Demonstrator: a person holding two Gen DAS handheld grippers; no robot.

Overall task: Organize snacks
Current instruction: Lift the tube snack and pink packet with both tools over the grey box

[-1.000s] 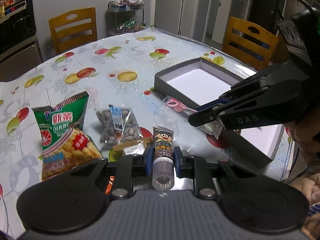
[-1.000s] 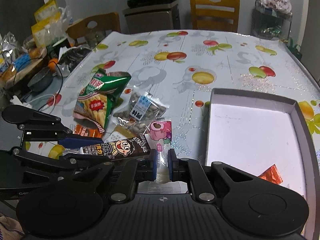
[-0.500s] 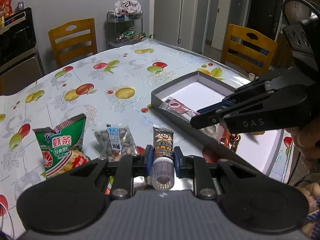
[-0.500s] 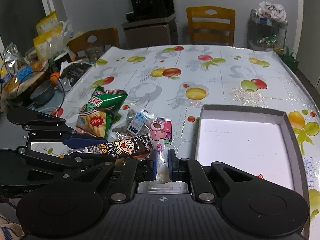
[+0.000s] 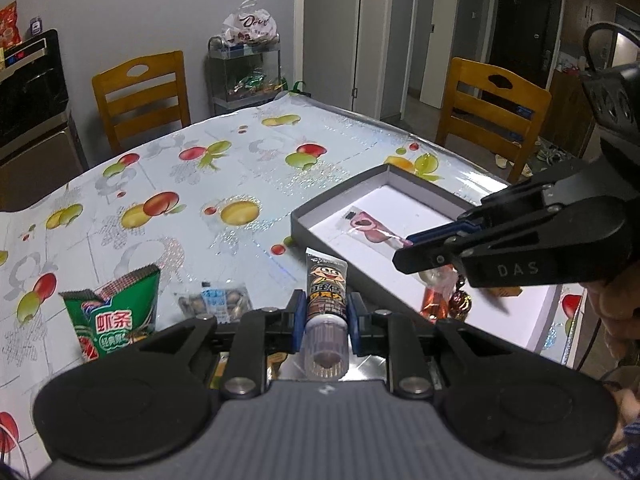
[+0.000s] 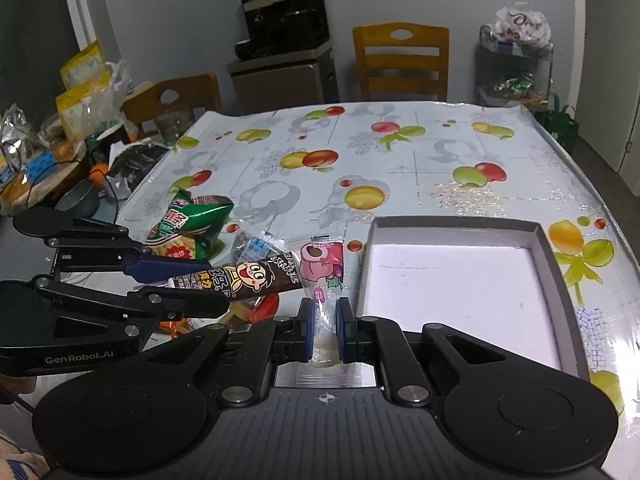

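My left gripper point(image 5: 326, 320) is shut on a brown tube snack with a cartoon face point(image 5: 326, 292), held above the table. From the right wrist view the same tube point(image 6: 244, 276) sticks out sideways from the left gripper point(image 6: 204, 286). Between the pads of my right gripper point(image 6: 323, 320) is a clear packet with a pink bear print point(image 6: 322, 268). In the left wrist view the right gripper point(image 5: 404, 246) holds that packet point(image 5: 368, 226) over the grey box point(image 5: 340, 200). On the table lie a green chip bag point(image 5: 116, 312) and a nut packet point(image 5: 216, 300).
Wrapped candies point(image 5: 444, 304) lie at the box's near end. The box's white floor point(image 6: 460, 280) is mostly bare. Bags, a bowl point(image 6: 78, 200) and cables crowd the table's far left. Wooden chairs point(image 5: 488, 112) and a wire cart point(image 6: 516, 76) stand around the fruit-print table.
Both grippers have lifted with their snacks still clamped. In the left wrist view the pink packet has gone from the box's near wall to over its white floor.
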